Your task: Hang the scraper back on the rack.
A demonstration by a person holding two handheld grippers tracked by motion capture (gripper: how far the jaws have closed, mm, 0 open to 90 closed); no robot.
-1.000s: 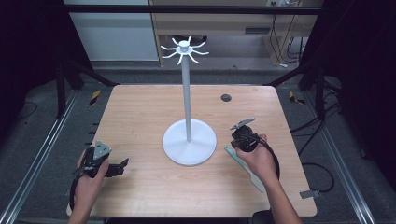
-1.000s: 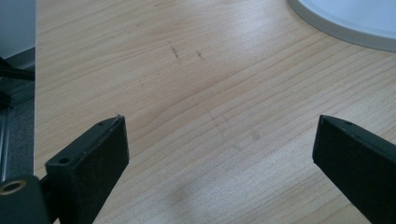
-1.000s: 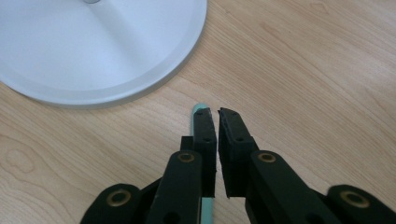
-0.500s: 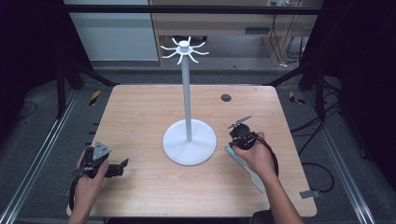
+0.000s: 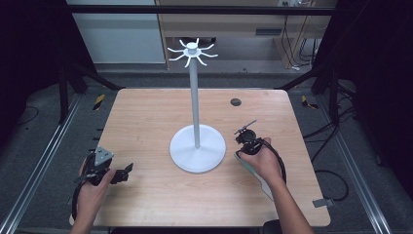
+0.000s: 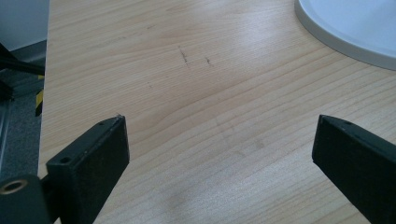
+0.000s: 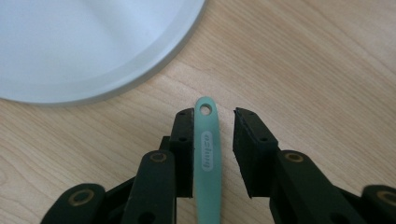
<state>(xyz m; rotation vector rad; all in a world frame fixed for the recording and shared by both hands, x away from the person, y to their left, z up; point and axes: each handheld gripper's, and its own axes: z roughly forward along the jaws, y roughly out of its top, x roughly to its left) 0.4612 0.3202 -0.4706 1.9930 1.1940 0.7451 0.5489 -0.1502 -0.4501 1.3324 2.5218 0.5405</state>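
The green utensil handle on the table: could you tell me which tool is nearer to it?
Right. The right tool straddles the green utensil handle, jaws just opening, a gap on one side. The left tool sits open at the table's opposite side, beyond the white stand.

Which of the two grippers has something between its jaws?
The right gripper: a green handle lies between its parted jaws. The left gripper has bare table between wide-open jaws.
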